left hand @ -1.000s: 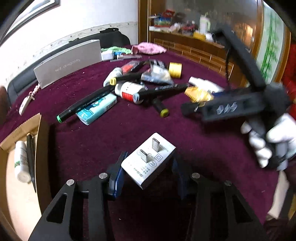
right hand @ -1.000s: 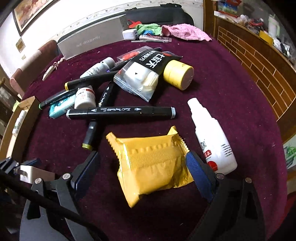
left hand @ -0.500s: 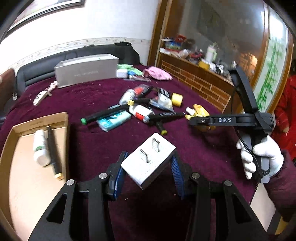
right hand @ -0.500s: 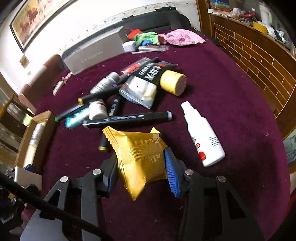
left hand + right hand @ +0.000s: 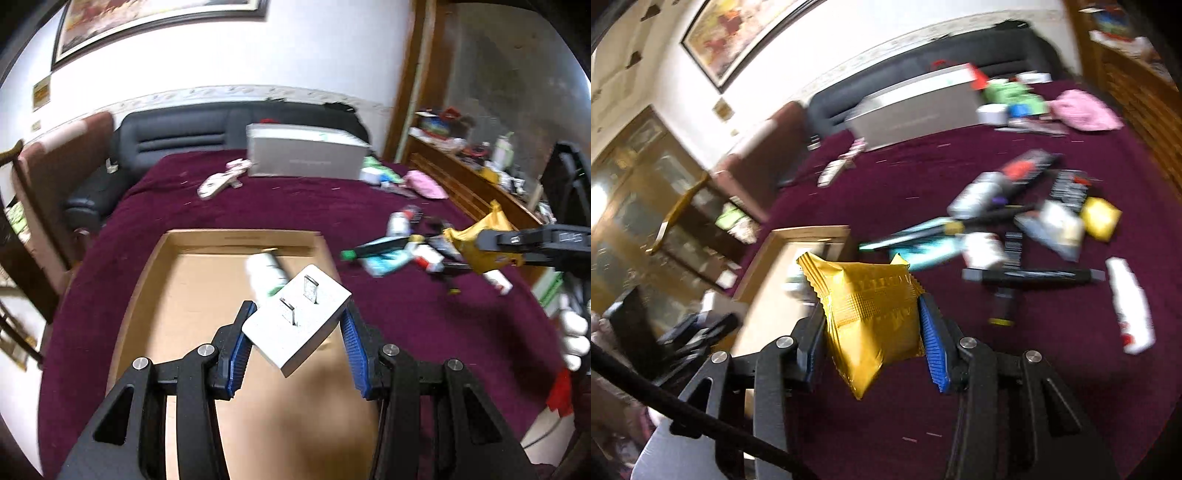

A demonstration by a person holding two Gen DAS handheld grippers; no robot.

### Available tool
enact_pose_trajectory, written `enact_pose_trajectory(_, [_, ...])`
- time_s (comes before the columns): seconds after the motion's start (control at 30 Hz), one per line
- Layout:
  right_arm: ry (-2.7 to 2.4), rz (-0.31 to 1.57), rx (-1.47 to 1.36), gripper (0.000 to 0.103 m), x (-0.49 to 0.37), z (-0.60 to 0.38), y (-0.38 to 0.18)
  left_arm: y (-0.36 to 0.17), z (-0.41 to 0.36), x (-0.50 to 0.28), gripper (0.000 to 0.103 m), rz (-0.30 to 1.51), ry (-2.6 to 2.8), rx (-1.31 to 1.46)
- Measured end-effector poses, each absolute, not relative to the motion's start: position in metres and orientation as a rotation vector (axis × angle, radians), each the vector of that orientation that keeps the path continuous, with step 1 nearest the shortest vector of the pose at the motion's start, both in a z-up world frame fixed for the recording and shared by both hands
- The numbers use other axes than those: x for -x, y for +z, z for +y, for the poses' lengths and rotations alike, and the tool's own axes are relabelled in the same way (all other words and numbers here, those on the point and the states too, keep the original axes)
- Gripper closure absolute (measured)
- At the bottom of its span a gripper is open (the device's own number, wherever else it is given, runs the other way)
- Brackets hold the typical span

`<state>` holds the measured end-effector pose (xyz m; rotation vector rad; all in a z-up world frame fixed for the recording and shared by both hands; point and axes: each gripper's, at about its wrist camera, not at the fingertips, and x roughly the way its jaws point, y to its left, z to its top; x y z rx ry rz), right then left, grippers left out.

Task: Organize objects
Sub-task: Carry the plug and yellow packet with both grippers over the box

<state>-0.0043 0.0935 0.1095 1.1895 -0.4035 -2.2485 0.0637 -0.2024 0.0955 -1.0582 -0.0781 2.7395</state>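
Left gripper [image 5: 297, 338]: blue-padded jaws closed onto a white plug adapter [image 5: 297, 325], prongs facing up, block tilted. It is held above the open cardboard box [image 5: 155, 280]. Just beyond the adapter, inside the box, lies a white bottle [image 5: 264, 275], blurred. Box walls ring the space under the jaws; far wall ahead, right wall just right of the adapter.

Right gripper [image 5: 873, 328]: jaws narrowed onto a yellow foil packet [image 5: 871, 314], clamped at both sides, lifted clear of the maroon tablecloth [image 5: 1052, 387]. Ahead-left of it, the box corner; the left gripper shows blurred at lower left.

Ahead-right of the right gripper, on the cloth: a black marker [image 5: 1034, 275] lying crosswise, a white spray bottle [image 5: 1132, 308] further right, then a loose heap with a teal pack [image 5: 931, 249], a white jar [image 5: 982, 249], a clear pouch [image 5: 1054, 227] and a yellow tape roll [image 5: 1102, 218]; motion blur hides detail.

Farther: a grey carton [image 5: 306, 157], a pink cloth [image 5: 1084, 110], then a black sofa [image 5: 177, 134].
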Motion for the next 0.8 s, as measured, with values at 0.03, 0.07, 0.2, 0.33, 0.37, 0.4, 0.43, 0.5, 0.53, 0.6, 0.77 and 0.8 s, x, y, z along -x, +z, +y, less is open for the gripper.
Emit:
enact_pose_trajectory(0.03, [-2.222,-0.406,-1.192,0.06,0.008,0.084,0.109,0.092,-0.21,-0.057,0.063,-0.092,2.741,1.081])
enact_pose_trajectory(0.07, [-2.187,-0.411,-1.195,0.06,0.013,0.069,0.108,0.087,-0.219,-0.05,0.063,-0.11,2.742,1.109])
enact_pose_trajectory(0.2, [-2.051,-0.446,-1.229,0.059,0.035,0.014,0.099,0.067,-0.243,-0.021,0.063,-0.141,2.737,1.201])
enact_pose_trajectory(0.33, [-1.948,-0.462,-1.285,0.059,0.058,-0.036,0.085,0.049,-0.263,0.005,0.063,-0.183,2.72,1.277])
enact_pose_trajectory(0.37, [-1.93,-0.461,-1.301,0.059,0.062,-0.048,0.081,0.046,-0.266,0.009,0.063,-0.203,2.711,1.293])
enact_pose_trajectory(0.4, [-1.914,-0.462,-1.318,0.059,0.067,-0.06,0.077,0.041,-0.271,0.014,0.063,-0.234,2.693,1.318])
enact_pose_trajectory(0.43, [-1.892,-0.466,-1.341,0.059,0.073,-0.074,0.072,0.039,-0.275,0.017,0.063,-0.269,2.672,1.34])
enact_pose_trajectory(0.5, [-1.866,-0.47,-1.373,0.059,0.082,-0.094,0.064,0.036,-0.283,0.022,0.063,-0.314,2.642,1.362])
enact_pose_trajectory(0.53, [-1.861,-0.472,-1.383,0.059,0.085,-0.098,0.062,0.036,-0.284,0.024,0.063,-0.305,2.646,1.362])
enact_pose_trajectory(0.6, [-1.859,-0.467,-1.412,0.059,0.093,-0.11,0.055,0.035,-0.289,0.029,0.063,-0.31,2.655,1.384])
enact_pose_trajectory(0.77, [-1.933,-0.392,-1.478,0.059,0.104,-0.127,0.042,0.034,-0.298,0.041,0.062,-0.416,2.615,1.384])
enact_pose_trajectory(0.8, [-1.949,-0.388,-1.489,0.059,0.107,-0.128,0.04,0.035,-0.298,0.042,0.062,-0.415,2.621,1.381])
